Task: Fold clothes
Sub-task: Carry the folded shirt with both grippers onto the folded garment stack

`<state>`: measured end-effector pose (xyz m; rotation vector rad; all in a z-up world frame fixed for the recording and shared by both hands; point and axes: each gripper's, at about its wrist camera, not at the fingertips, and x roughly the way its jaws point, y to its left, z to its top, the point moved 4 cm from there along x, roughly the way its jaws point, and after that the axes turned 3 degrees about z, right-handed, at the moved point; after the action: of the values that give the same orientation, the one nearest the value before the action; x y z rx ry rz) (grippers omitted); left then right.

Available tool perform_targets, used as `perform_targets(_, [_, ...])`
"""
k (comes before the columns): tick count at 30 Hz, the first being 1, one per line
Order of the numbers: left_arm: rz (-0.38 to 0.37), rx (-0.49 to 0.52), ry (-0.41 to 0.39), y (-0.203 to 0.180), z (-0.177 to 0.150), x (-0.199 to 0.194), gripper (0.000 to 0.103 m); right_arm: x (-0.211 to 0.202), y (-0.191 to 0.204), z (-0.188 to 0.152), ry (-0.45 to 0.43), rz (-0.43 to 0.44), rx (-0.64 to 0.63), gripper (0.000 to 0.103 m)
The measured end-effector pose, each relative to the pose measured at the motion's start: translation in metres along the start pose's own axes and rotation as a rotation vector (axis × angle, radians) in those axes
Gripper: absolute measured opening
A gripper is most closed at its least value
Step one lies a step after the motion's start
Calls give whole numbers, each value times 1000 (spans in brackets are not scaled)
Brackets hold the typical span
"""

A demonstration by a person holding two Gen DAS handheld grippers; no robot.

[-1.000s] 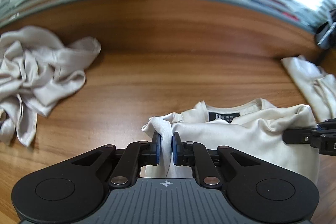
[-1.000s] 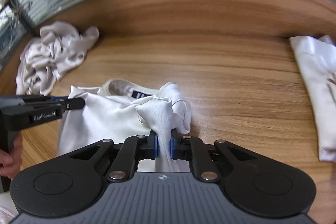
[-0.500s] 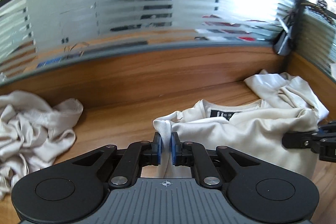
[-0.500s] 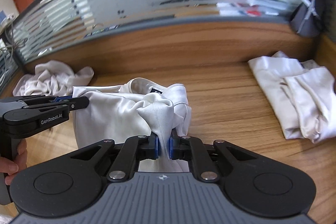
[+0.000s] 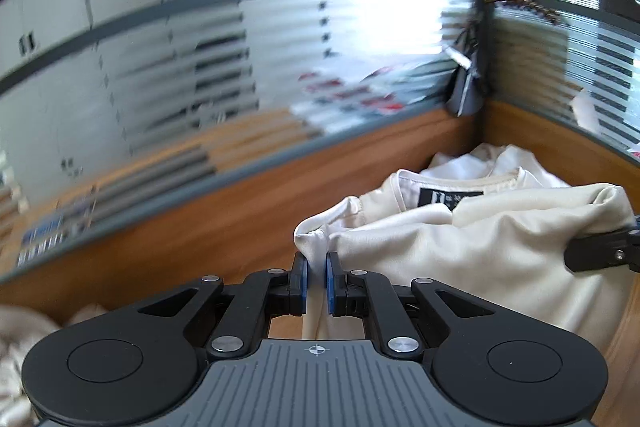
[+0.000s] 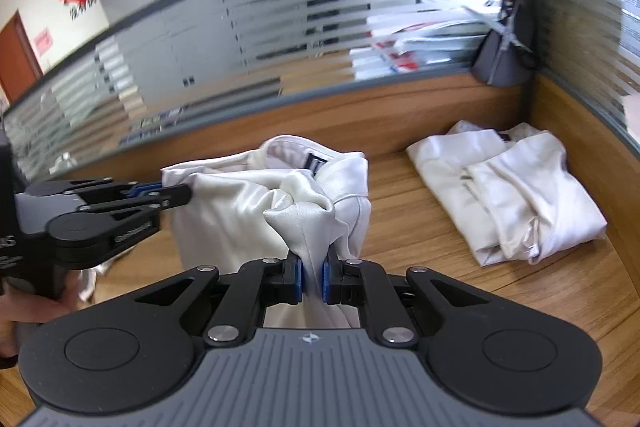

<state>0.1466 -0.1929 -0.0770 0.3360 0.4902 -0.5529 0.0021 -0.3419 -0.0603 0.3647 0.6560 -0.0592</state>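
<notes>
A cream satin shirt (image 5: 460,247) with a black neck label hangs between both grippers, lifted off the wooden desk. My left gripper (image 5: 316,277) is shut on a bunched corner of it at the shirt's left side. My right gripper (image 6: 311,277) is shut on the opposite bunched corner of the shirt (image 6: 248,203). In the right wrist view the left gripper (image 6: 160,191) shows at the left, held by a hand. In the left wrist view the right gripper's fingers (image 5: 600,251) enter from the right edge.
A folded cream garment (image 6: 508,187) lies on the desk (image 6: 420,219) at the right near the corner. A crumpled pile of cloth (image 5: 24,339) shows at the lower left. Frosted glass partitions (image 6: 320,19) wall the back and right side.
Both grippers have risen and tilted up with the shirt, lifting it off the desk. The view now takes in the partition and cabinets rather than the desk top.
</notes>
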Motion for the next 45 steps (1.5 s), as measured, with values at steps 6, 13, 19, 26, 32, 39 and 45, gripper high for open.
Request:
perform_targets(6, [33,51,-42,-49,49,26,11,-22,-46,24,-49,27,31,10])
perform_targets(13, [65,81,-76,-112,100,70,11,-25,-110,44,-92,13,94,10])
perform_targets(19, [66,99,-82,-152,131,99,11,-26,-160,68,-142,-30,121,10])
perform_targets(26, [53,230,-87,-184,161,134,11,-16,-214,90,-133,-9,258,10])
perform_targets(32, [-45,435,-37,-235,180,185,11,2,-243,78,-148,-28,467,10])
perform_targets(39, [-112,607,-29,-297,166,247,12,41,-280,61,-100,-164,511,14])
perform_targets(45, [-136,627,-20,-314,162,272,19,47,-302,55,-27,-275,450,40])
